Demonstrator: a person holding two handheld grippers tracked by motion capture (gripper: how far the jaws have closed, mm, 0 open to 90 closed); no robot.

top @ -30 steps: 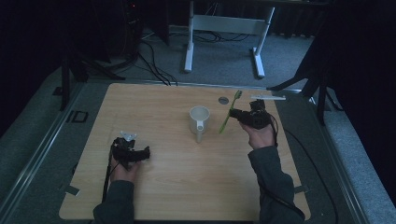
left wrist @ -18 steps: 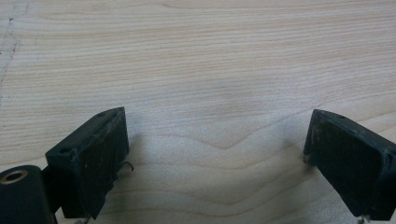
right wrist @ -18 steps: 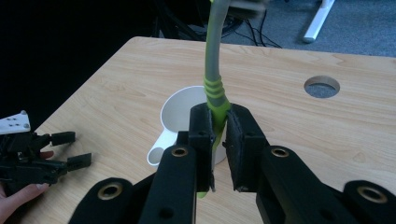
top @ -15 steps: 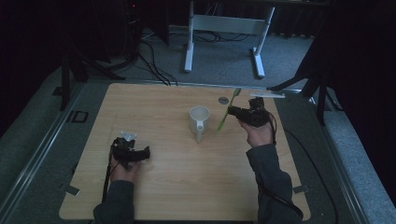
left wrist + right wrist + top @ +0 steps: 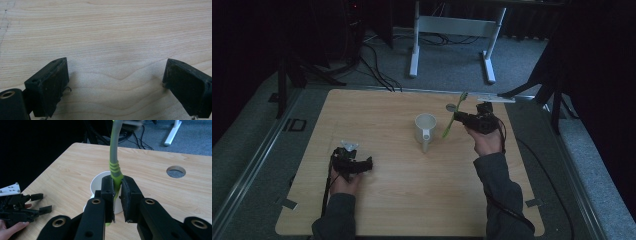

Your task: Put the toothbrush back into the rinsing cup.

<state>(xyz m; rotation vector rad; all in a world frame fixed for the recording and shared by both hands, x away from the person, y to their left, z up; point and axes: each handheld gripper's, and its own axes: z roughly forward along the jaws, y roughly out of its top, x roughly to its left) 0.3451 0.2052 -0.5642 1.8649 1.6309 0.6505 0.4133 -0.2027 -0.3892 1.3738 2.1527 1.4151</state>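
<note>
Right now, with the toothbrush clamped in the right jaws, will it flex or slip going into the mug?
The toothbrush looks stiff: it stands straight from the right gripper. Its ribbed green grip probably resists slipping. The mug is small and upright, so a sideways knock might tip it.

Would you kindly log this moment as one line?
right gripper: shut on toothbrush | mug: upright, beside toothbrush | left gripper: open, empty

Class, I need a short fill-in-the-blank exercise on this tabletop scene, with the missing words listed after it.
1. The right tool is shut on a green ____.
2. The white mug stands on a ____ table.
3. The left tool has its jaws ____, nothing between them.

Missing words: toothbrush; wooden; open
</note>
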